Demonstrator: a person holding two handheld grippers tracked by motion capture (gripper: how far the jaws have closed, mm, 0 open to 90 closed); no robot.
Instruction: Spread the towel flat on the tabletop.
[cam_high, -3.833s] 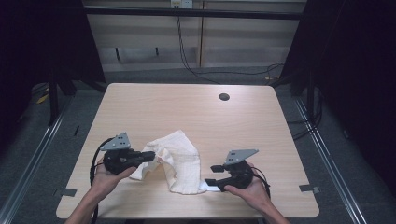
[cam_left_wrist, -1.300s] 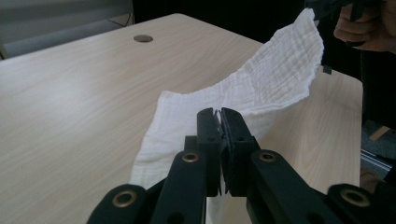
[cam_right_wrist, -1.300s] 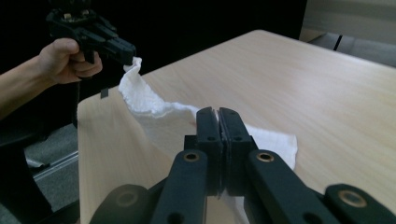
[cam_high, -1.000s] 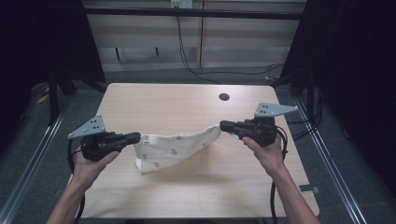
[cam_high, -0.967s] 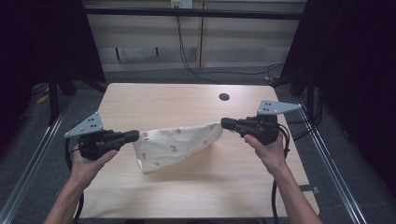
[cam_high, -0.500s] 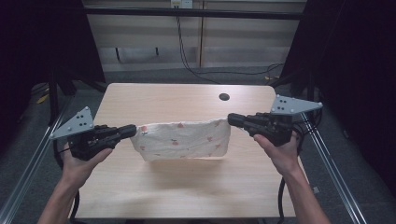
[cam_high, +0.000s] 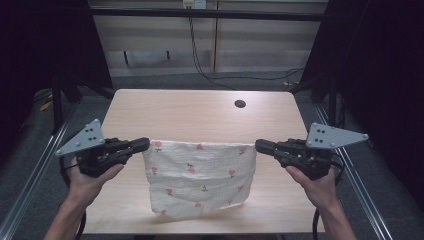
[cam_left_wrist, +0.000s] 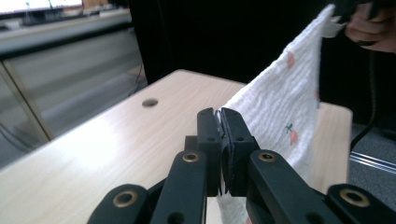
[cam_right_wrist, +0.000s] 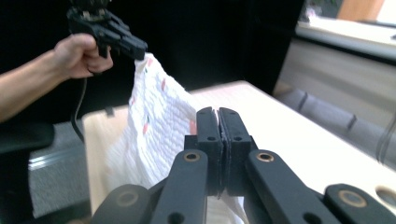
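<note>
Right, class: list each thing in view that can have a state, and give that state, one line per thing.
cloth: unfolded, stretched between both grippers, hanging, lower edge near the table.
left gripper: shut on the cloth's corner.
right gripper: shut on the cloth's opposite corner.
table: bare wood, with a round hole near the far edge.

— Can you see the corners of the cloth (cam_high: 197, 177)?
— No, each top corner is pinched out of sight inside a gripper's jaws. Its lower edge hides part of the table (cam_high: 200, 110) near us.
— And the person's arms?
— Cut off at the near edge; the dark sides are unreadable.
</note>
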